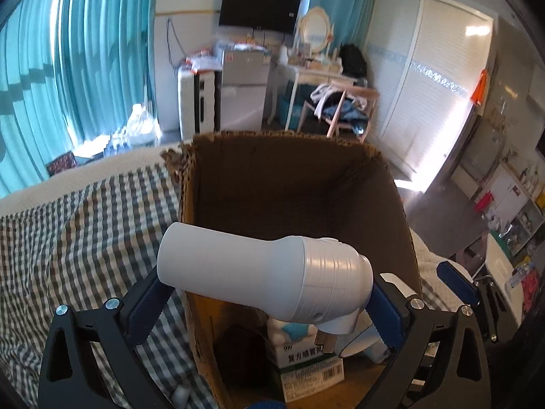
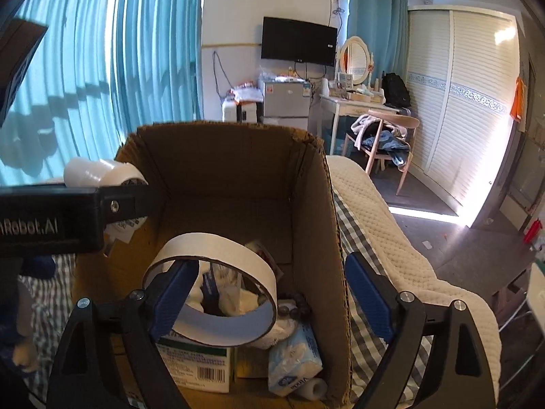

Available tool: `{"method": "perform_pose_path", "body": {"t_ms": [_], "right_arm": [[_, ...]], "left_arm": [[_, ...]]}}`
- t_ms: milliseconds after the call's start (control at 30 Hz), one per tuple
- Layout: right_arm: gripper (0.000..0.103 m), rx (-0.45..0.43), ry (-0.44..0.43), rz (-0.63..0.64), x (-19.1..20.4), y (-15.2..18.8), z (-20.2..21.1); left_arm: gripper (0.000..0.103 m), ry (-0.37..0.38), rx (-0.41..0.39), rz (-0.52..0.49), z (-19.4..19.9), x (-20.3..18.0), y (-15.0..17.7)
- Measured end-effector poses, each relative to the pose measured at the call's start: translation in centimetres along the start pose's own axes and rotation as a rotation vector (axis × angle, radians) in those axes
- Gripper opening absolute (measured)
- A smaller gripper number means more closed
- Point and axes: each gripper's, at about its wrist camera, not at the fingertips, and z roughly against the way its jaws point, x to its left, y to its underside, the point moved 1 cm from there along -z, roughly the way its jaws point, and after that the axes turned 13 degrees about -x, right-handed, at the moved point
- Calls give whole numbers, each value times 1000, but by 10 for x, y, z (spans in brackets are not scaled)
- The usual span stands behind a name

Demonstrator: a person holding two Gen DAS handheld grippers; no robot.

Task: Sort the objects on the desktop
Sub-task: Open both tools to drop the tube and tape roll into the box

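Observation:
My left gripper [image 1: 265, 306] is shut on a white and grey hair dryer [image 1: 259, 269], held crosswise over the near rim of an open cardboard box [image 1: 296, 170]. The right wrist view shows the same dryer [image 2: 98, 172] at the box's left edge [image 2: 320, 225]. My right gripper [image 2: 272, 293] stands open. Its left finger [image 2: 173, 293] pokes through a white tape roll [image 2: 218, 266], which hangs tilted on it above the box's contents. Its right finger [image 2: 369, 296] is outside the box's right wall. A green and white medicine box [image 2: 197, 361], a tissue pack [image 2: 294, 358] and dark beads [image 2: 294, 308] lie inside.
The box sits on a bed with a grey checked sheet [image 1: 68, 238] and a white quilted blanket [image 2: 391, 231]. Beyond it are teal curtains [image 2: 102, 78], a wooden chair with clothes [image 2: 385, 136], a dressing table [image 2: 354, 102] and a white wardrobe [image 2: 470, 102].

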Motion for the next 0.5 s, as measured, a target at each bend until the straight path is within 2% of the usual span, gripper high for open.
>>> {"method": "perform_pose_path", "body": {"t_ms": [133, 233, 300, 367, 433, 500], "right_arm": [[91, 131, -17, 11, 2, 11, -8], [92, 243, 10, 89, 9, 25, -19], [92, 268, 37, 134, 14, 29, -19], [92, 258, 27, 115, 12, 27, -13], [92, 232, 2, 93, 9, 23, -2], [92, 207, -7, 76, 6, 21, 7]], "left_arm": [[103, 26, 129, -20, -15, -5, 4], [103, -70, 202, -247, -33, -29, 3], [103, -63, 240, -281, -38, -36, 0], [103, -38, 239, -271, -31, -38, -5], [103, -45, 203, -271, -19, -37, -12], [103, -32, 163, -224, -5, -32, -19]]}}
